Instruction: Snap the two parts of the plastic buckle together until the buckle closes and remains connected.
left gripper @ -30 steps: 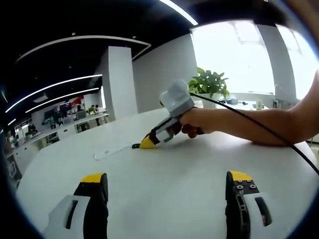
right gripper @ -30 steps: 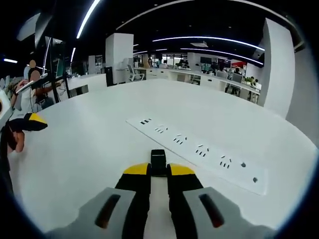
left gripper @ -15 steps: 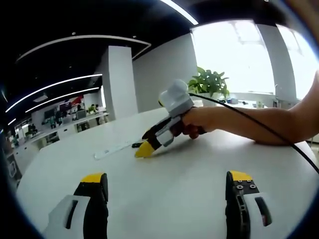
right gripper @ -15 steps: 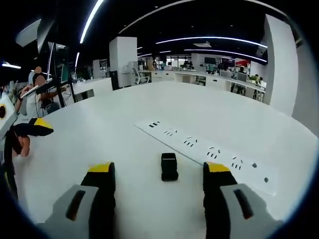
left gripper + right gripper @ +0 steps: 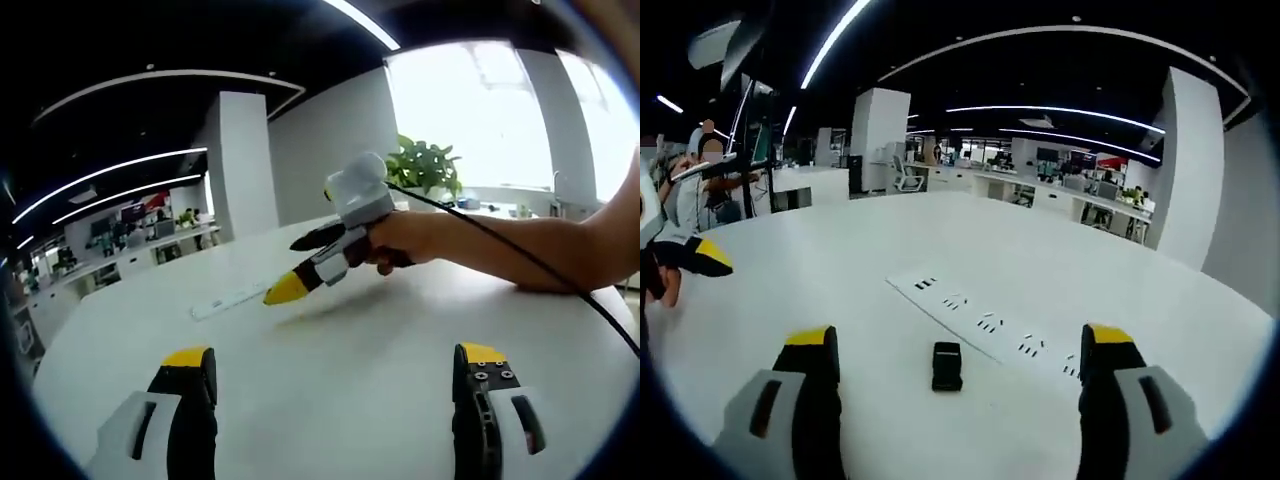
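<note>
A small black plastic buckle [image 5: 947, 366] lies flat on the white table [image 5: 840, 290], just in front of a white power strip [image 5: 980, 320]. My right gripper [image 5: 958, 340] hovers above and behind the buckle, open, its jaws wide apart on either side and touching nothing. In the left gripper view a person's hand holds that right gripper [image 5: 290, 268] raised off the table, jaws parted. My left gripper [image 5: 335, 370] stands open low over the table, nothing between its fingers. Its yellow-tipped jaw [image 5: 695, 255] peeks in at the left edge of the right gripper view.
The power strip [image 5: 230, 300] lies beyond the right gripper's tip. A black cable [image 5: 520, 250] trails along the person's forearm [image 5: 520, 255], which rests on the table. A potted plant [image 5: 420, 165] stands at the far edge. Desks and pillars fill the office behind.
My right gripper, shut on the buckle a second ago, has opened, let it go on the table, and lifted up and back. The left gripper has not moved.
</note>
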Tool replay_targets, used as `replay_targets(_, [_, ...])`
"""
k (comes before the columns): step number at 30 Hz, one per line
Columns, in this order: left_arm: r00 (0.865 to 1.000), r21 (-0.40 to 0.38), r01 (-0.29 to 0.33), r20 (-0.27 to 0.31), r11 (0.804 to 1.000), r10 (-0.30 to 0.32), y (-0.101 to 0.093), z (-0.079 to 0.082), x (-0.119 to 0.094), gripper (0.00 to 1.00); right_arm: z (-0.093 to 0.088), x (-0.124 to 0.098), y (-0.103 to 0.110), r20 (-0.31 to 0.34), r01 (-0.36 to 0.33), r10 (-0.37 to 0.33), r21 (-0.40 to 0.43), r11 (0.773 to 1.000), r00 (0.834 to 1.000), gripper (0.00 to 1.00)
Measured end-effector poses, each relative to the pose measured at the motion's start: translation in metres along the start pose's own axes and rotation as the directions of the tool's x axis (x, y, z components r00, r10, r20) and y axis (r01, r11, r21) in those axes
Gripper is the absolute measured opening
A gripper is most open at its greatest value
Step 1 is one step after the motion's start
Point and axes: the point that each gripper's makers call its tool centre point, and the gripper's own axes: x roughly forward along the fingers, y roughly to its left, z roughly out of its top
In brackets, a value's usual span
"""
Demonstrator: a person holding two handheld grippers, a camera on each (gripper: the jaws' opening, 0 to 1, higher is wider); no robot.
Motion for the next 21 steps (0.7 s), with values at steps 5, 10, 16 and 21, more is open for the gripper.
replay_targets(5, [0.999, -0.013, -0.039, 0.006, 0.999, 0.039, 0.009, 0.001, -0.002, 1.00, 0.007, -0.002, -0.002, 0.026, 0.004, -0.004, 0.006, 1.000, 1.000, 1.00])
replay_targets(10, [0.997, -0.003, -0.078, 0.016, 0.997, 0.078, 0.019, 0.002, -0.004, 1.00, 0.017, -0.007, 0.002, 0.060, 0.012, -0.013, 0.014, 1.000, 0.998, 1.00])
replay_targets(16, [0.996, -0.012, -0.088, 0.023, 0.996, 0.088, 0.021, 0.003, -0.008, 1.00, 0.022, -0.015, 0.008, 0.063, 0.058, -0.059, 0.017, 0.998, 0.996, 1.00])
replay_targets(21, [0.994, -0.018, -0.099, 0.046, 0.995, 0.099, 0.025, 0.009, -0.011, 1.00, 0.017, -0.025, -0.012, 0.050, 0.148, -0.149, 0.021, 0.989, 0.988, 1.00])
